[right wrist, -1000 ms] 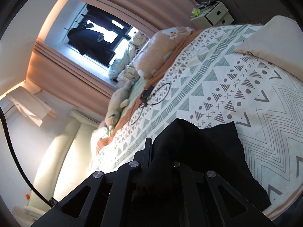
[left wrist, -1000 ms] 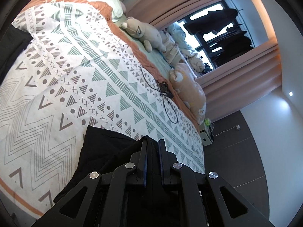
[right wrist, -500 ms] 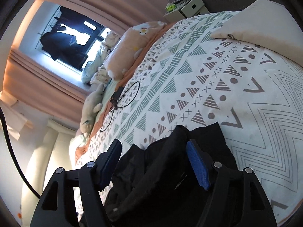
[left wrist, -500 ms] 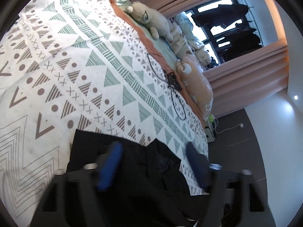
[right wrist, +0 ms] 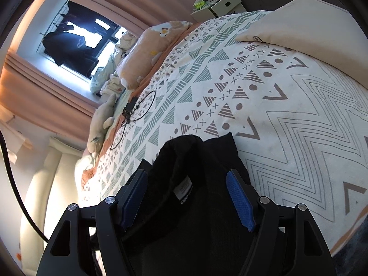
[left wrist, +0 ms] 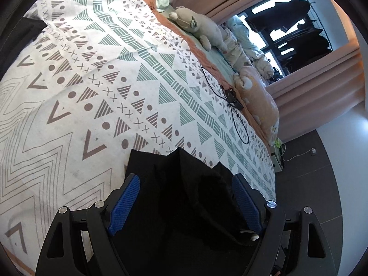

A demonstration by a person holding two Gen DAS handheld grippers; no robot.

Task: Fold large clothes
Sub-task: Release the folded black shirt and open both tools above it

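Observation:
A black garment [left wrist: 179, 184] lies bunched on the patterned bedspread [left wrist: 103, 80] near the bed's front edge. My left gripper [left wrist: 184, 204] is open, its blue pads [left wrist: 125, 203] spread either side of the cloth, holding nothing. In the right wrist view the same black garment [right wrist: 195, 195] shows a white care label [right wrist: 184, 187] between the pads. My right gripper [right wrist: 187, 197] is open too, blue pads [right wrist: 240, 203] wide apart above the cloth. The lower part of the garment is hidden under the gripper bodies.
Plush toys [left wrist: 197, 26] and a peach pillow [left wrist: 260, 101] line the bed's far side by the curtained window. A black cable with a small device [left wrist: 232, 101] lies on the bedspread. A cream pillow [right wrist: 299, 23] and a white bedside box [right wrist: 218, 4] are in the right wrist view.
Both grippers were shut on the black garment one second ago. They have opened and let it drop onto the bedspread, and have drawn back slightly.

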